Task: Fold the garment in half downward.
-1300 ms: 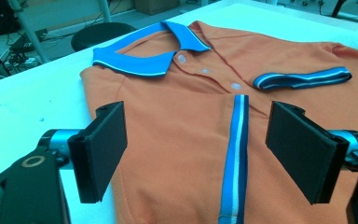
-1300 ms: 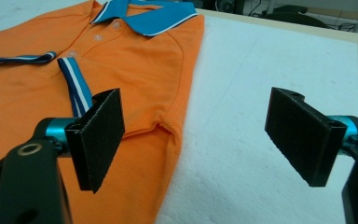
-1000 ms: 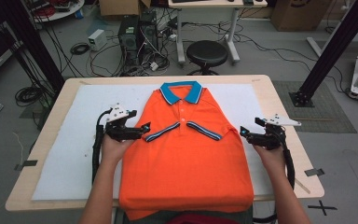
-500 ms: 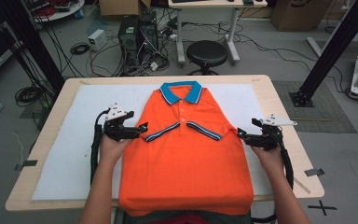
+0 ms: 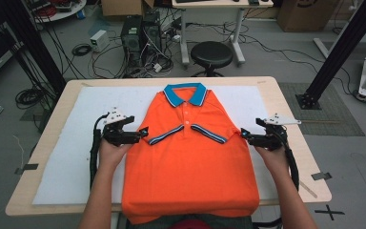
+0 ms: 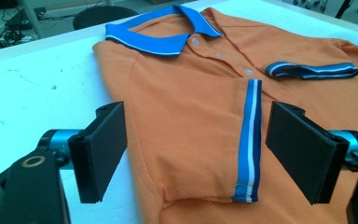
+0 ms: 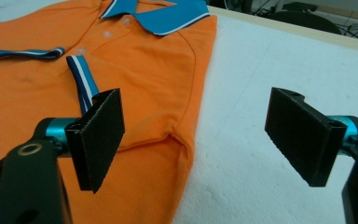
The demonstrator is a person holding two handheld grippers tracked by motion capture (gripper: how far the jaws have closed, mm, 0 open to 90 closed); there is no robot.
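Observation:
An orange polo shirt with a blue collar lies flat on the table, both short sleeves folded inward over the chest. My left gripper is open at the shirt's left edge, its jaws straddling the folded left sleeve and its blue striped cuff. My right gripper is open at the shirt's right edge, one jaw over the orange fabric and one over the white mat. Nothing is held in either gripper.
A white mat covers the wooden table. The shirt's hem hangs over the near edge. Behind the table stand a black stool, computer towers and cables on the floor.
Both grippers have edged inward toward the shirt's sides, the right one a little more. The shirt has not moved.

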